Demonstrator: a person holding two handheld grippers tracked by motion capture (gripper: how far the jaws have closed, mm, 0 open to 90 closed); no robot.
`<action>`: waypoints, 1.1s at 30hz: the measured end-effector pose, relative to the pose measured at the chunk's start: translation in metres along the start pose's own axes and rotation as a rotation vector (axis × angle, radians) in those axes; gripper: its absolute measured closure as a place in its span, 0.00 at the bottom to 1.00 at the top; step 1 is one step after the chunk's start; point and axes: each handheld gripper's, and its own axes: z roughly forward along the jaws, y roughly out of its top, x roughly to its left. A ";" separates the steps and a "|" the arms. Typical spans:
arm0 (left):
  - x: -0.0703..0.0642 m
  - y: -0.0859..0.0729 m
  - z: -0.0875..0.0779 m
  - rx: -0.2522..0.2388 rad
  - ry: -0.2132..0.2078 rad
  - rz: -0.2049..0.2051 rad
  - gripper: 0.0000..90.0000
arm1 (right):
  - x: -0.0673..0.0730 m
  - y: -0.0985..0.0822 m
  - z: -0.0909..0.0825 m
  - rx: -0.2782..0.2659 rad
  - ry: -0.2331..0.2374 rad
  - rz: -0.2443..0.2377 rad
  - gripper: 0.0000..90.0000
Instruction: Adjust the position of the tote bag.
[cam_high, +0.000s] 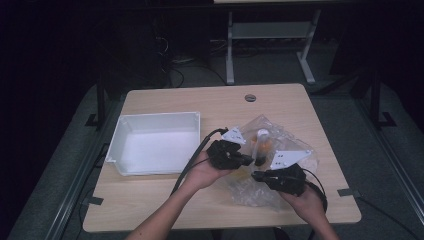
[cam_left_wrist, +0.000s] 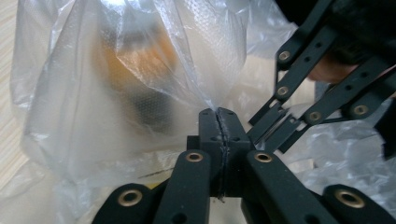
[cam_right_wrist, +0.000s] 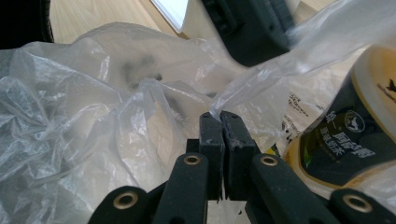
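- The light wooden table (cam_high: 165, 200) lies bare at six o'clock; its near edge runs just behind both hands.
- The empty white plastic tray (cam_high: 120, 131) waits at nine o'clock of the bag.
- The crumpled clear plastic bag (cam_high: 252, 192) sits at table centre-right with the dark-labelled, white-capped bottle (cam_high: 262, 145) inside, apparently yet to be taken out.
- The left gripper (cam_left_wrist: 218, 120) and right gripper (cam_right_wrist: 220, 122) each pinch the film, jaws together.

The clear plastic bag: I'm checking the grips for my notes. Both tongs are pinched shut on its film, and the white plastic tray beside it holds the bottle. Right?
Not quite. The white plastic tray is empty, as the high view shows; the bottle sits inside the clear plastic bag. The rest stands: the left tongs and right tongs are both pinched shut on its film.
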 end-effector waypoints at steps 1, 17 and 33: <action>0.001 0.000 -0.001 -0.003 -0.015 -0.008 0.80 | 0.000 0.000 0.001 0.001 -0.001 -0.002 0.97; -0.002 0.002 0.006 0.019 0.067 0.015 1.00 | 0.005 0.003 0.004 -0.011 0.019 -0.009 0.85; 0.006 -0.003 -0.008 0.046 0.115 0.019 1.00 | -0.013 -0.001 -0.055 -0.113 -0.022 0.048 0.64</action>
